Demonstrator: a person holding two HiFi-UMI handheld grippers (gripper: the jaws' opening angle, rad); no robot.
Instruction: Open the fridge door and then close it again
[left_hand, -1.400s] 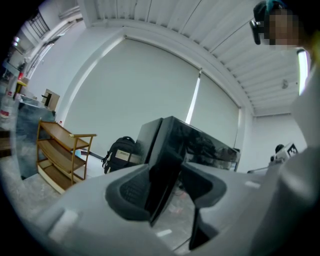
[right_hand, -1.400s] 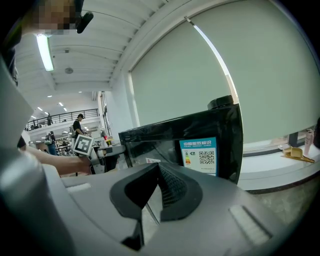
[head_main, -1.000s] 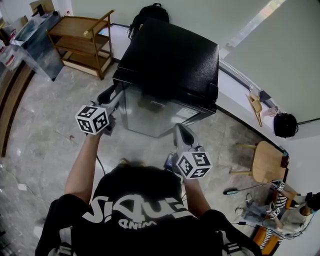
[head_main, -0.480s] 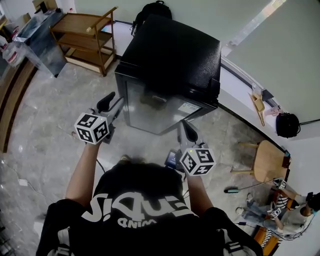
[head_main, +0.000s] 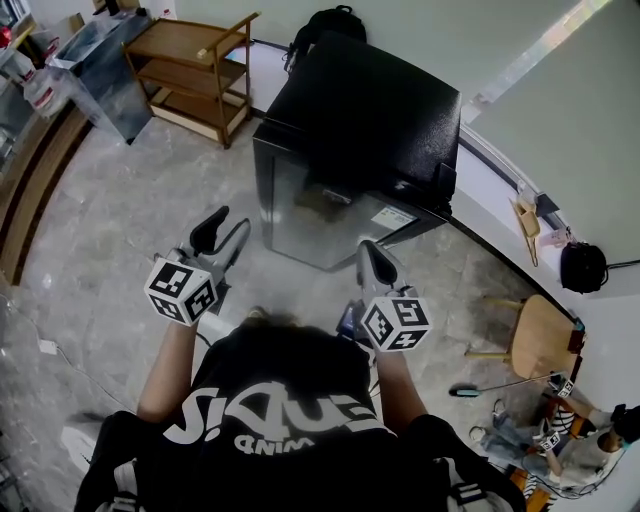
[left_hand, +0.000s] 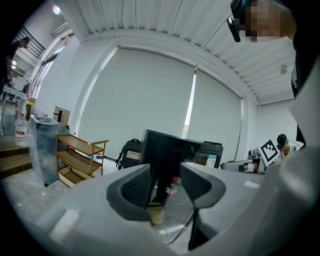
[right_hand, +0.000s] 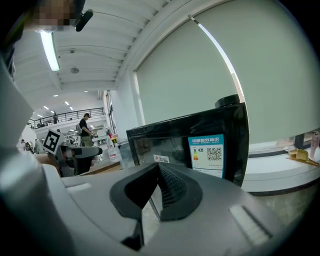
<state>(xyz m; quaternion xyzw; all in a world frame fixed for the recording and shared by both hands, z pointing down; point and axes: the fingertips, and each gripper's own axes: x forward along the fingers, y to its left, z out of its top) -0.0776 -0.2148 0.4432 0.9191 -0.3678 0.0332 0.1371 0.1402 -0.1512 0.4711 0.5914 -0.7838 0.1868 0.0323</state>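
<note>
Left tool (head_main: 231, 222) drawn back from fridge (head_main: 352, 112), jaws apart; right tool (head_main: 369, 252) level.

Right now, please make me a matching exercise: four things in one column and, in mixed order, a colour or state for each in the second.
Things:
1. fridge
2. shelf
3. left gripper
4. right gripper

Colour or state:
a. jaws together
b. brown wood
c. black
d. jaws apart, nothing between

Pairs: 1-c, 2-b, 3-d, 4-a
</note>
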